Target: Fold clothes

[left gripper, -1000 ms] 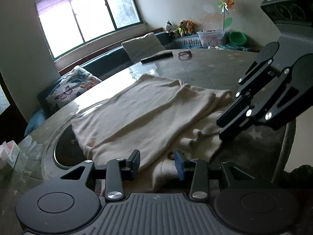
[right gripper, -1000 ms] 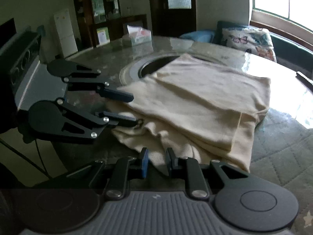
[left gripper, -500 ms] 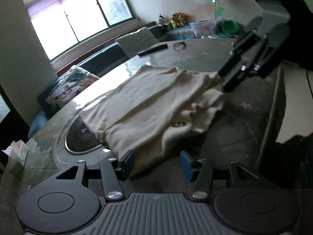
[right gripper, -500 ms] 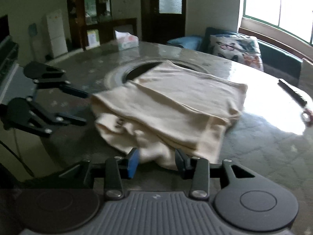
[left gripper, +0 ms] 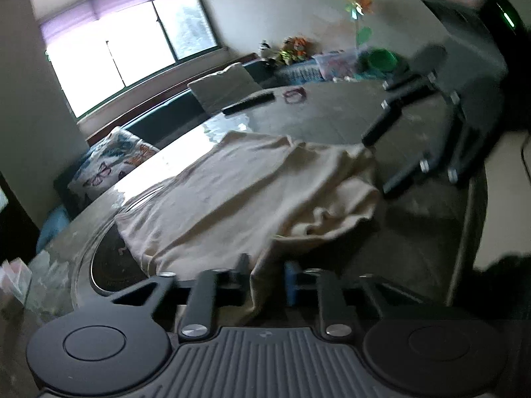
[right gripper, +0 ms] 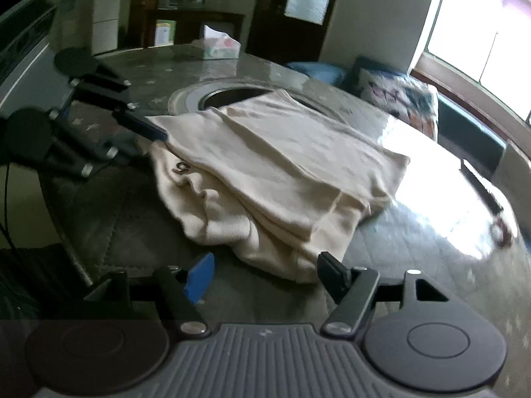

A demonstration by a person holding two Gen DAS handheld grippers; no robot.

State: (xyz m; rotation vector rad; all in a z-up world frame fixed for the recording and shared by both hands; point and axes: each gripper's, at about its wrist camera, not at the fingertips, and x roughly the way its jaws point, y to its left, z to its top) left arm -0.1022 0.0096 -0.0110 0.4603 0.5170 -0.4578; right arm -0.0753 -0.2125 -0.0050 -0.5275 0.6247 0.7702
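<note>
Your left gripper [left gripper: 265, 277] has just been closing — its jaws now pinch cloth between the pads. Your right gripper [right gripper: 264, 273] has just been opening; its jaws stand wide, nothing pressed between them.

A tissue box [right gripper: 220, 46] and remote [left gripper: 248, 103] lie on the table [left gripper: 335, 122].
</note>
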